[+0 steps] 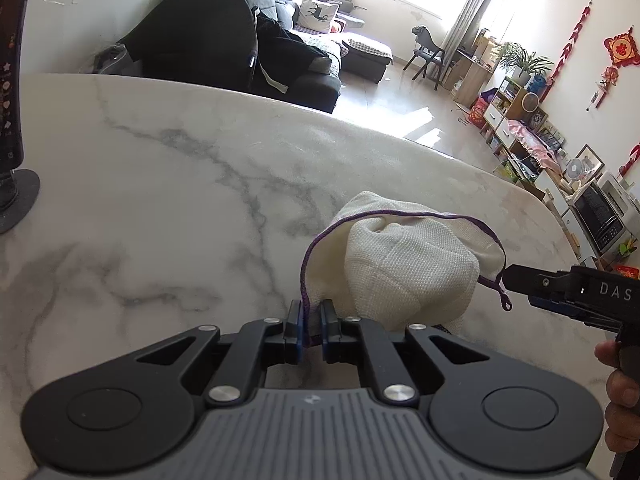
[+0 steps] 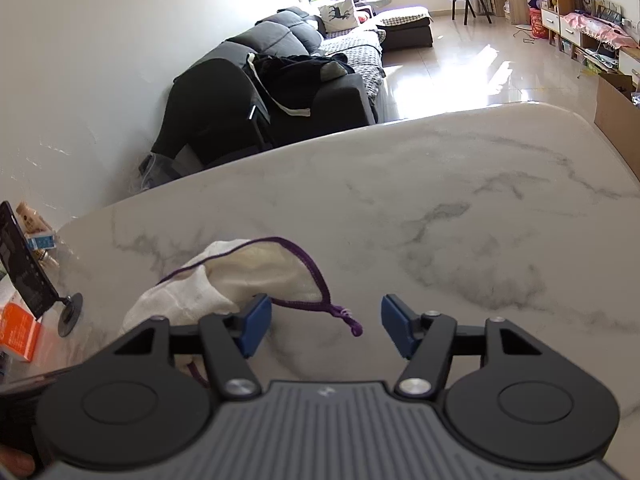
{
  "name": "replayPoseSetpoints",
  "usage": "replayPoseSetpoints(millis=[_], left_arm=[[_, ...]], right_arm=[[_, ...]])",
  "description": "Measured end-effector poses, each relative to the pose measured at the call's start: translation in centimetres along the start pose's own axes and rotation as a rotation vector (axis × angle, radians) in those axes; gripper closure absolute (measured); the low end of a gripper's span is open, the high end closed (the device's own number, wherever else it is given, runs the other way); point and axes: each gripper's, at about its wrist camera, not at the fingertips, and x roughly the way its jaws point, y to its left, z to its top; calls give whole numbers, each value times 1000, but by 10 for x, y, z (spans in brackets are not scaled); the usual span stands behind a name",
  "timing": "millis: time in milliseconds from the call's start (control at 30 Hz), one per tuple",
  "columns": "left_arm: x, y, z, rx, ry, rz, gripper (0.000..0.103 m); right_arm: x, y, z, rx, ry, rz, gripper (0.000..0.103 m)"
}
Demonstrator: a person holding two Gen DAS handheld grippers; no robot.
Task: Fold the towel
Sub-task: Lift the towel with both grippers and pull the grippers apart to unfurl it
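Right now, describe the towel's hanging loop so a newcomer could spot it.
On the marble table, find the crumpled cream towel edged in purple. Its trim runs to the corner nearest the open right gripper, ending in a small knotted purple loop, the only dangling tail.

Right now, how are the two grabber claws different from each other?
The left gripper is pinched shut on the purple-edged towel; the right gripper stands wide open. The left gripper holds the towel's purple edge between its pads; the right gripper holds nothing, with only the towel's purple loop lying between its fingers. Both have blue pads, black arms, and hover over the marble table.
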Motion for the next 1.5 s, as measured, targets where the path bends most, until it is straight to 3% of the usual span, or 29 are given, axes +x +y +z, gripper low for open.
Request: replayPoseSetpoints(millis=[367, 533, 633, 733, 800, 900, 1500], left_arm=[[3, 1, -1, 21, 11, 31, 95], [3, 1, -1, 29, 10, 35, 95], [2, 1, -1, 28, 9, 35, 95], [2, 0, -2, 30, 8, 36, 95], [2, 0, -2, 31, 7, 39, 95], [1, 1, -1, 36, 0, 53, 96], [-4, 14, 4, 28, -42, 139, 96]], right_arm=[[21, -7, 16, 83, 38, 55, 39], [28, -7, 17, 115, 56, 79, 45], [32, -5, 16, 133, 71, 107, 52], [34, -3, 16, 139, 77, 119, 66], [33, -3, 16, 143, 73, 121, 85], [28, -3, 16, 141, 48, 120, 96], [-14, -4, 18, 107, -56, 79, 97]])
